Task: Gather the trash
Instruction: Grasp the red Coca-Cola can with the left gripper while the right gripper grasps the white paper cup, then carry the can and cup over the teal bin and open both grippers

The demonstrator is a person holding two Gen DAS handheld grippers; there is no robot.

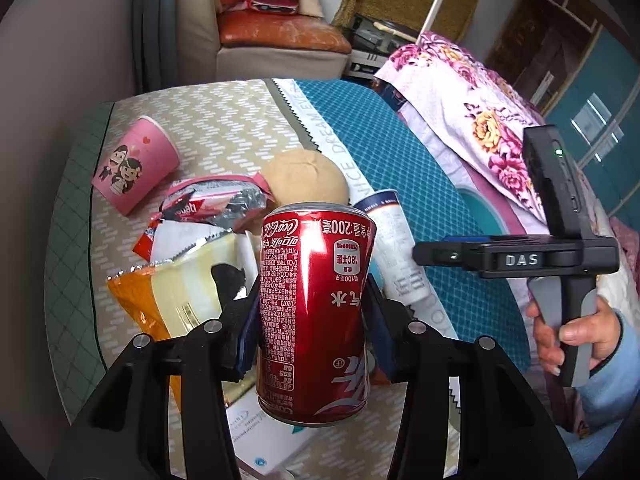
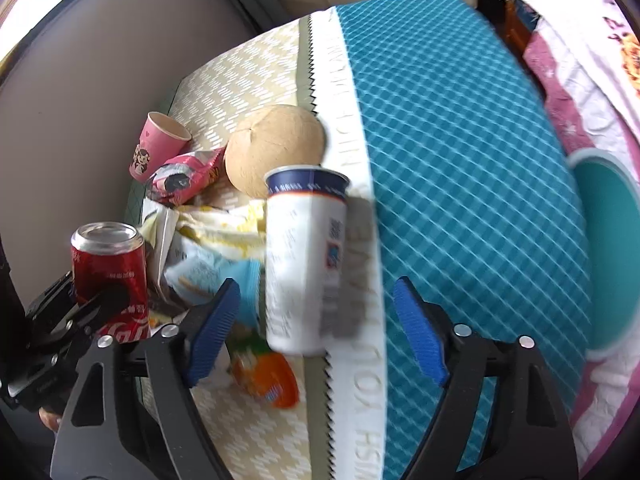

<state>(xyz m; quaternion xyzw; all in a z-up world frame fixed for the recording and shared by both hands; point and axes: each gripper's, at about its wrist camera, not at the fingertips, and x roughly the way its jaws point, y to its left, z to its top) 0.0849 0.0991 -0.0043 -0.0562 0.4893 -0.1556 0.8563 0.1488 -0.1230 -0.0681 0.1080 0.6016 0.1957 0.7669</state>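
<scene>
Red metal can, cylindrical, glossy

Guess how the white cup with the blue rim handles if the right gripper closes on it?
The white cup lies on its side between the open right gripper pads, so a nudge probably rolls it. It looks thin-walled, likely light and crushable under a hard squeeze. The glossy printed wall may slip.
</scene>
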